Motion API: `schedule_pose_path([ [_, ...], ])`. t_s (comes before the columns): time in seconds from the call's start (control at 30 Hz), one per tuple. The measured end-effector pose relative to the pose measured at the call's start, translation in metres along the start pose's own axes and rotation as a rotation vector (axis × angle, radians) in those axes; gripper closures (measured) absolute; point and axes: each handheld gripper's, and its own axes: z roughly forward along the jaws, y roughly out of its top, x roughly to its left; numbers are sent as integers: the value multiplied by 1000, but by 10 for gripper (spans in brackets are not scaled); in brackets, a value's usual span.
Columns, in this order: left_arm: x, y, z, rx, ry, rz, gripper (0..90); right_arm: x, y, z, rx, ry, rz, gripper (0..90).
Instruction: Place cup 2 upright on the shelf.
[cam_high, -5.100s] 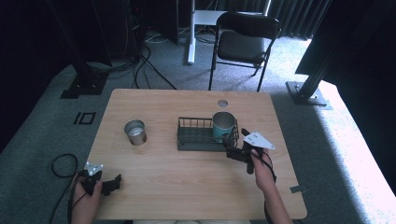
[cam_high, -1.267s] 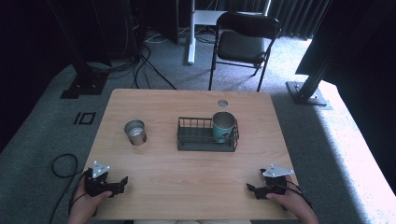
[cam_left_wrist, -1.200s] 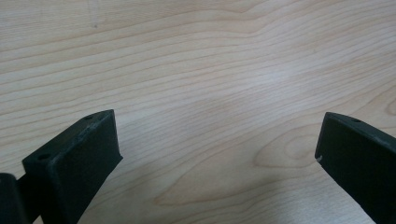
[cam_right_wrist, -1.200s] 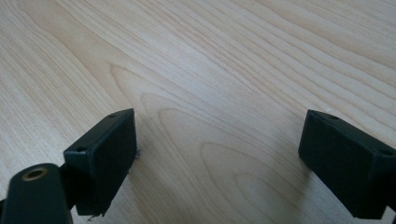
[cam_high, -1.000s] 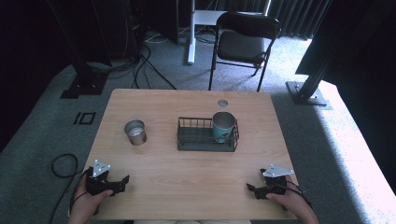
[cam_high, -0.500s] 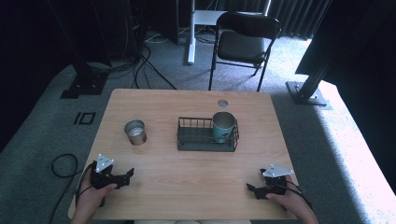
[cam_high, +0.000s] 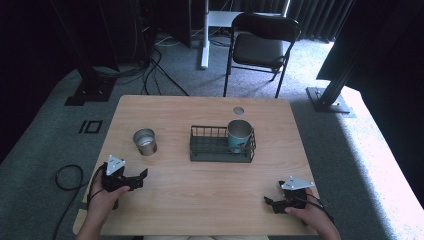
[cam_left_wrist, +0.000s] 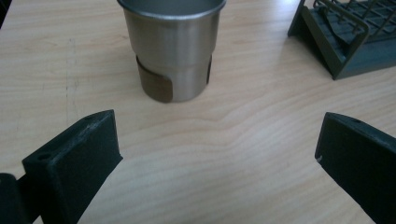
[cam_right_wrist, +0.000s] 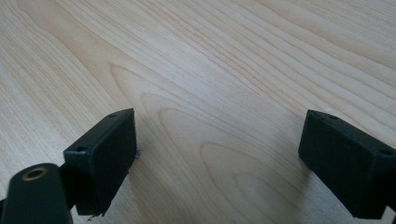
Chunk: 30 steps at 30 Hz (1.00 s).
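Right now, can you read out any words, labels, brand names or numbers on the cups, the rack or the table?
There are none to read.
Steel cup: plain metal, with dark reflections and no print.
Teal cup in the wire rack: no lettering can be made out at this size.
Table: bare wood grain.
Left hand-held gripper and right hand-held gripper: no markings legible.

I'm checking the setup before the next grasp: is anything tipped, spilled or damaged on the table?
Nothing stands out. The steel cup stands upright on the table, the teal cup upright in the rack, nothing spilled. Both grippers, left and right, are open.
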Motion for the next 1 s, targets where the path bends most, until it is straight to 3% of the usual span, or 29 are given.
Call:
schedule_pose_path([
  [0.17,2,7,7,-27,7,-8,4,0,0,0,0,0,0,110],
  [0.6,9,16,31,-21,15,-19,4,0,0,0,-1,0,1,110],
  [0.87,14,23,44,-52,38,-41,4,0,0,0,0,0,1,110],
  [1.0,16,27,49,-56,44,-32,4,0,0,0,0,0,0,110],
])
